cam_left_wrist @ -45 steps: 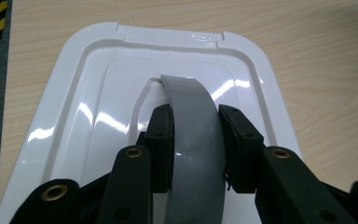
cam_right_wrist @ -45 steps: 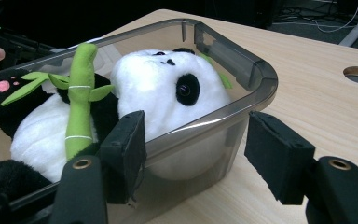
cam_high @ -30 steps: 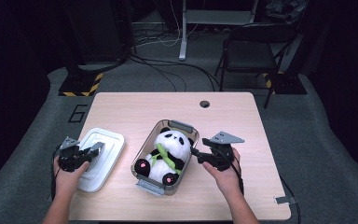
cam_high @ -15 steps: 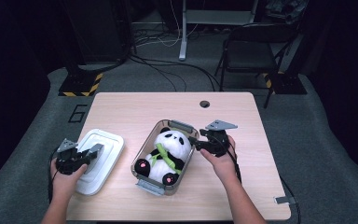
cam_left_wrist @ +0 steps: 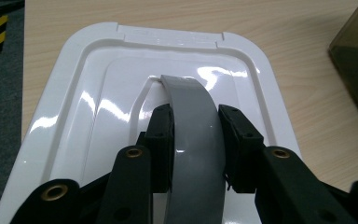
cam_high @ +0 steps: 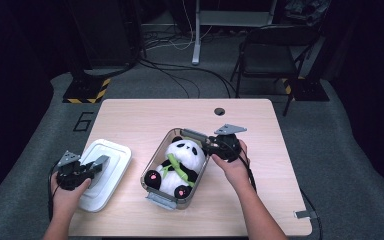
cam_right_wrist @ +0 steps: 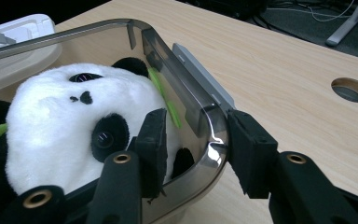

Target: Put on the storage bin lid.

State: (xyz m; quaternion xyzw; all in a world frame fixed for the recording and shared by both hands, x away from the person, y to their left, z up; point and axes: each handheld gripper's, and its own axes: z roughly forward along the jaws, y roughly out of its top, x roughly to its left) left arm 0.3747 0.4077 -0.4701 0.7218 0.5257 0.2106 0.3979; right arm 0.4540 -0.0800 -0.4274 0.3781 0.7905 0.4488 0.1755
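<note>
A plush panda lies on its back in a clear smoky container at the middle of the table. My right gripper straddles the container's far right corner, one jaw inside by the panda's head and one outside, open with a gap on the inner side. A white lid lies flat at the left. My left gripper is shut on the lid's grey arched handle.
The wooden table has a round cable hole at its far side. Grey latch flaps stick out from the container's ends. A folding chair and cables stand on the floor beyond.
My right gripper has moved left and forward from beside the container onto its far right corner. The left gripper stays on the lid's handle, drawn back only slightly.
</note>
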